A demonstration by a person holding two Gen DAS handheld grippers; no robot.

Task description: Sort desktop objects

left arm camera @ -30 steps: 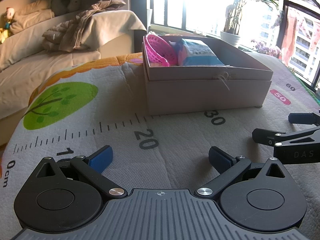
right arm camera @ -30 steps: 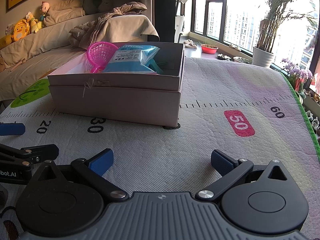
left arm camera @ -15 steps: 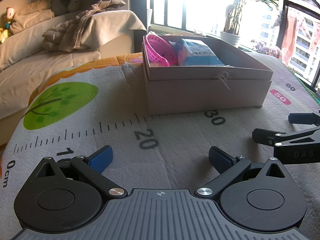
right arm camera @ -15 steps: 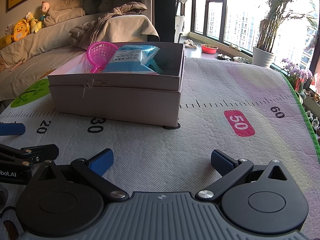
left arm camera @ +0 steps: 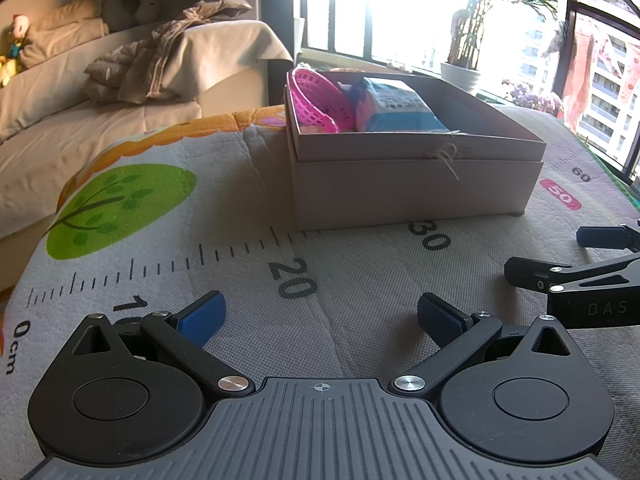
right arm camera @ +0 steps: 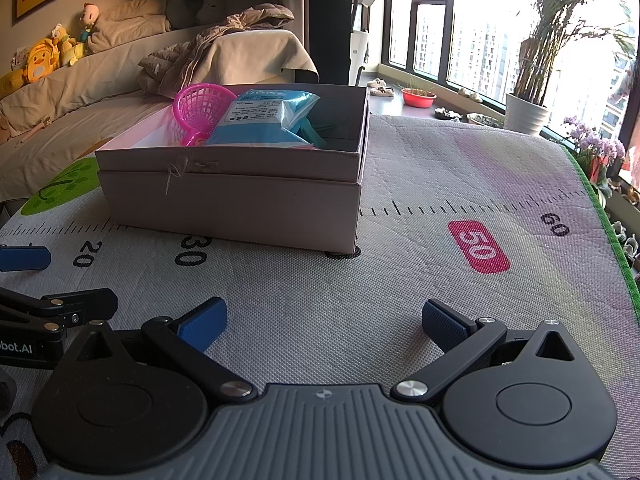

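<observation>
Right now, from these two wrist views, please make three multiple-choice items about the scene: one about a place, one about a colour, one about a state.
1. Where is the pink plastic mesh basket?
A. inside the open beige cardboard box
B. on the mat beside the box
C. in the left gripper

2. What colour is the label around the printed number 50 on the ruler-print fabric mat?
A. green
B. pink-red
C. black

3. How do the jaws of the right gripper stand?
A. shut on the blue plastic packet
B. shut on nothing
C. open and empty

Answers:
1 A, the basket leans against the inner wall of the box, next to the packet.
2 B, white digits sit on a pink-red rounded patch.
3 C, only bare mat shows between the blue pads.
</observation>
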